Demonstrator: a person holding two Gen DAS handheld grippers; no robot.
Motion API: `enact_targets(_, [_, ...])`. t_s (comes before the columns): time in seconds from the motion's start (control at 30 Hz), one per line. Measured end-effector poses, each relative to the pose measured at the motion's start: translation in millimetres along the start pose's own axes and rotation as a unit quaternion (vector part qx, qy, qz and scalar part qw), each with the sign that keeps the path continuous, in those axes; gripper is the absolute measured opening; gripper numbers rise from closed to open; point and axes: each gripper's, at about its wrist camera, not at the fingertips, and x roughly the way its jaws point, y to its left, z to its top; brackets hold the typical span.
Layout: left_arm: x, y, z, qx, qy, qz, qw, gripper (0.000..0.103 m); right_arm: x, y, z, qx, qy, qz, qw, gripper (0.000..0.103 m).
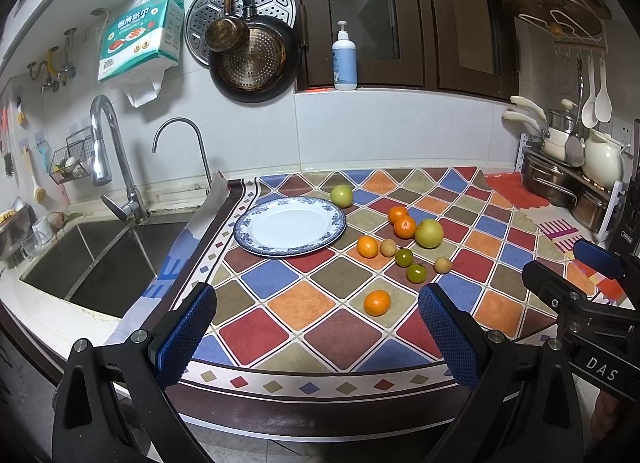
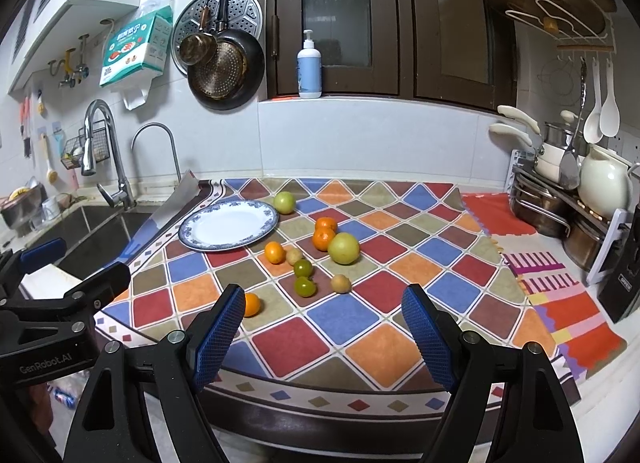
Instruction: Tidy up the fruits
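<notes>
At the far left the sink (image 1: 100, 263) sits beside the patterned mat (image 1: 320, 327), and on the mat's left part stands the empty blue-rimmed plate (image 1: 248, 241), with a green apple (image 1: 341, 195) just beyond its far edge. Right of the plate the other fruits lie loose: a cluster of oranges (image 1: 401, 221), a larger green apple (image 1: 429, 233), small green and tan fruits, and nearest the counter edge a lone orange (image 1: 377, 302). The left gripper (image 1: 316, 327) hovers with fingers spread wide and empty, the lone orange ahead and slightly right of its centre. The right gripper (image 2: 324, 327), equally spread and empty, has that orange (image 2: 252, 304) just beyond its left finger, so the left gripper seems better aligned.
</notes>
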Motion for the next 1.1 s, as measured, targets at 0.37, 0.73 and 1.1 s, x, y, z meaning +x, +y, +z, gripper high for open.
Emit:
enact_targets(0.37, [19.5, -6.2, 0.3, 0.007, 0.014, -0.001, 0.9999, 0.103, 7.3, 8.7, -2.0, -0.003, 0.010, 0.009, 1.000, 0.081])
enact_targets(0.73, [57.6, -20.9, -10.5, 0.043, 0.029, -0.025, 0.9984, 0.095, 49.2, 3.3, -1.2, -0.031, 0.043, 0.030, 0.998, 0.081])
enact_targets(1.1, [117.1, -32.6, -22.7, 0.083, 0.071, -0.070, 0.9915, 0.069, 111.4, 14.2, -1.2, -0.090, 0.078, 0.064, 0.991, 0.074])
